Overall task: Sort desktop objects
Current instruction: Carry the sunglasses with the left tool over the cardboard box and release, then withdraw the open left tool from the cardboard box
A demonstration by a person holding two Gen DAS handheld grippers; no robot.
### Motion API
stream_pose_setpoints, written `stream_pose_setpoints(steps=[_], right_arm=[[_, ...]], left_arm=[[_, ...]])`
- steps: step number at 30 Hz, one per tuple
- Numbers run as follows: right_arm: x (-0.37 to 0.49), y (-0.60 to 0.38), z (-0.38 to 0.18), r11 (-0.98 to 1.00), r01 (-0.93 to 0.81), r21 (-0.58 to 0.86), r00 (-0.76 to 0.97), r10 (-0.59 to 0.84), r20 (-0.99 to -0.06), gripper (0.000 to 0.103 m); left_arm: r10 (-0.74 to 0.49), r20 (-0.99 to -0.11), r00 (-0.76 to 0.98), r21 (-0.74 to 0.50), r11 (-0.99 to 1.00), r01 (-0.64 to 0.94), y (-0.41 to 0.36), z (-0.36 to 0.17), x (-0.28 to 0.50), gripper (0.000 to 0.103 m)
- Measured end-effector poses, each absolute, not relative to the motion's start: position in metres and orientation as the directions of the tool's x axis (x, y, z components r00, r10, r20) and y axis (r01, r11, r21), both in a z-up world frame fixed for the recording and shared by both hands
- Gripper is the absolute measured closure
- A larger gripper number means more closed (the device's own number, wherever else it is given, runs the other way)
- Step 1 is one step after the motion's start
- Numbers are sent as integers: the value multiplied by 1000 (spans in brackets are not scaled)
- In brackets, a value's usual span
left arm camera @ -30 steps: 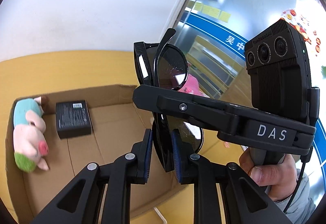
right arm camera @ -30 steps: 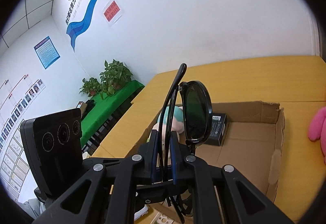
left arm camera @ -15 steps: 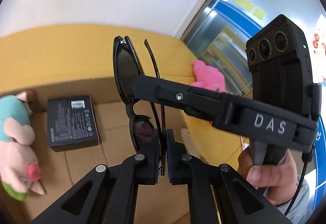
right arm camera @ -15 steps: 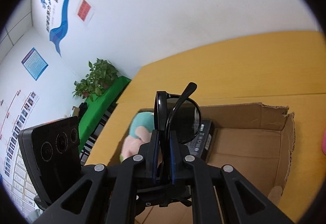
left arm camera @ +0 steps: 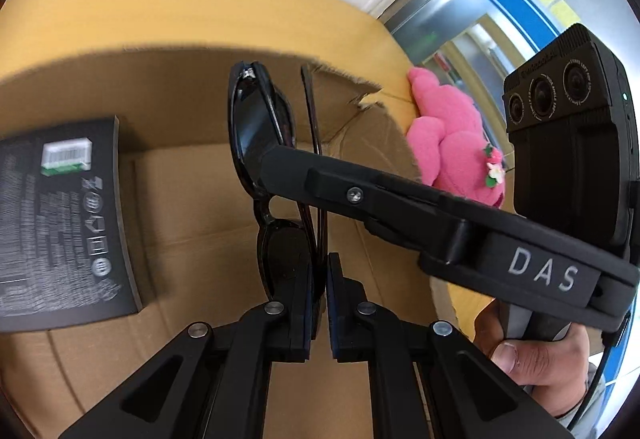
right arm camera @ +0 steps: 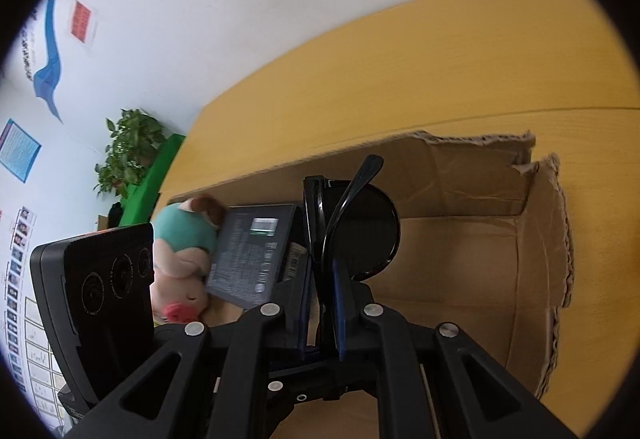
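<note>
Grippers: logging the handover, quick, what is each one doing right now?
Left gripper: shut on the sunglasses.
Right gripper: shut on the same sunglasses, above the cardboard box.

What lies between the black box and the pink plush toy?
In the left wrist view, the folded sunglasses and the cardboard box's torn wall lie between the black box and the pink plush toy.

Yellow wooden table [right arm camera: 460, 67] carries a cardboard box [right arm camera: 472, 263] (torn rim) and pink plush [left arm camera: 452, 135]
</note>
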State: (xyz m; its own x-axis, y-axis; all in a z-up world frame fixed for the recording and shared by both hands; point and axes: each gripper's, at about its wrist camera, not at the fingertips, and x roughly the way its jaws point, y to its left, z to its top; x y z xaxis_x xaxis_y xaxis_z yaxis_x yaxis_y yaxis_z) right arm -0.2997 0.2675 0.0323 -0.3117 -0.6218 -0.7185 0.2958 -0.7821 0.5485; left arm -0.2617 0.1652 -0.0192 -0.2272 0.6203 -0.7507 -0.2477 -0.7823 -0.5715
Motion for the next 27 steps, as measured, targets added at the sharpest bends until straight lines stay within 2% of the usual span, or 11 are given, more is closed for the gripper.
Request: stream_pose_setpoints(steps=[9, 13, 15, 16, 17, 18, 20, 24, 27], right_arm=[[-313, 258, 2, -832, 230, 504, -275, -553, -787, 94], [-315, 255, 2, -826, 225, 516, -285, -562, -776, 91], [-314, 256, 5, -818, 225, 529, -293, -575, -764, 90], [-312, 257, 9, -814, 229, 533, -296, -580, -759, 88], [-309, 256, 15, -813, 237, 531, -302, -582, -755, 77], [-305, 257, 23, -819, 250, 517, -315, -573, -756, 63], [-292, 261, 46, -836, 288, 468, -365, -547, -753, 47], [-247, 274, 96, -849, 336, 408, -485, -527, -698, 33], [-194, 285, 127, -879, 354, 319, -596, -475, -648, 24]], left_arm=[[642, -752, -151, -625, -767, -146, 161, -49, -276, 97], [627, -762, -163, -613, -779, -134, 158, -45, -275, 95], [617, -768, -169, -603, -787, -131, 158, -41, -272, 85], [614, -770, -172, -599, -789, -138, 158, -38, -270, 72], [607, -775, -177, -587, -795, -156, 160, -32, -265, 59], [592, -784, -186, -567, -805, -172, 160, -29, -264, 55], [550, -803, -227, -510, -833, -214, 162, -11, -251, 46], [496, -786, -368, -424, -867, -262, 151, 37, -212, 38], [463, -730, -502, -350, -885, -308, 133, 80, -164, 27]])
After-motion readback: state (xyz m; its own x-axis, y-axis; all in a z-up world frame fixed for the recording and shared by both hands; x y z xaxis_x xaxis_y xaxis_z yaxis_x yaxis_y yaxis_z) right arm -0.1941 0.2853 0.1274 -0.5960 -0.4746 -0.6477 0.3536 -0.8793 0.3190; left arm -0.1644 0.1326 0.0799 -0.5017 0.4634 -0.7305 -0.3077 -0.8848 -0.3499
